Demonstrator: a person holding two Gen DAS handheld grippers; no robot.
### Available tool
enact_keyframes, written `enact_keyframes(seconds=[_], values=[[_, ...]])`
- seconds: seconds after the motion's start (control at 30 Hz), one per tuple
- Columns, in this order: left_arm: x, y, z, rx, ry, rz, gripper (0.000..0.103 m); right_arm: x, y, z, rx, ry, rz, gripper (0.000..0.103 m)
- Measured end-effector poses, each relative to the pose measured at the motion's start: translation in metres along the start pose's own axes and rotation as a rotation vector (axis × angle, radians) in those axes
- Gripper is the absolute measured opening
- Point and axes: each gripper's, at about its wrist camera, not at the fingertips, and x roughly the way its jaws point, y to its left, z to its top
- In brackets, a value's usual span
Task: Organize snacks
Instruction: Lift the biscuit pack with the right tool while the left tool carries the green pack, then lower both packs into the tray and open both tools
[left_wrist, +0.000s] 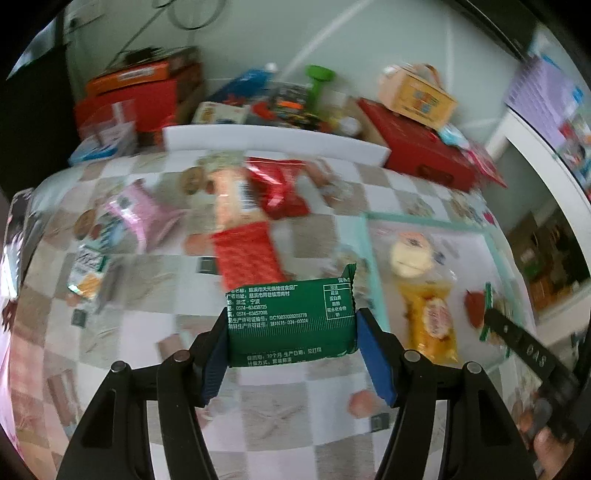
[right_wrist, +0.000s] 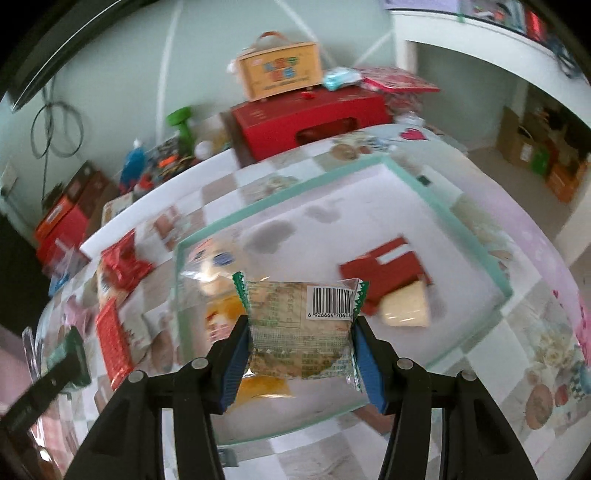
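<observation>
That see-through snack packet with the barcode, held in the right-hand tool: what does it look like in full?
The clear packet is a small, soft plastic pouch with green zigzag-cut ends, a white barcode label near one corner and fine green print across its back. A pale, speckled snack shows through. It lies roughly level, pinched at both ends by the right gripper with its blue pads, over the mint-rimmed tray, touching nothing else visible.
</observation>
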Motion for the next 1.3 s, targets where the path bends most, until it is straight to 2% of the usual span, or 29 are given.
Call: enact_keyframes(seconds=[0.23, 0.67, 0.87, 1.07, 1.2, 1.27, 1.3], values=[[0.011, -0.045, 0.000, 0.102, 0.026, -0.050, 0.066, -0.001, -0.037, 0.008, 0.086, -0.018, -0.050, 0.057], [0.038, -0.125, 0.017, 0.243, 0.050, -0.095, 0.066, 0.012, -0.072, 0.019, 0.168, -0.026, -0.034, 0.057], [0.051, -0.164, 0.014, 0.322, 0.061, -0.112, 0.066, 0.007, -0.091, 0.022, 0.232, -0.054, -0.041, 0.057], [0.065, -0.181, 0.010, 0.348, 0.089, -0.112, 0.068, 0.006, -0.101, 0.022, 0.264, -0.063, -0.034, 0.057], [0.061, -0.181, 0.010, 0.352, 0.075, -0.102, 0.070, 0.008, -0.100, 0.022, 0.260, -0.057, -0.017, 0.057], [0.058, -0.179, 0.011, 0.351, 0.064, -0.094, 0.076, 0.009, -0.097, 0.022, 0.252, -0.056, -0.009, 0.057], [0.056, -0.177, 0.012, 0.348, 0.058, -0.089, 0.077, 0.010, -0.096, 0.023, 0.248, -0.054, -0.004, 0.057]])
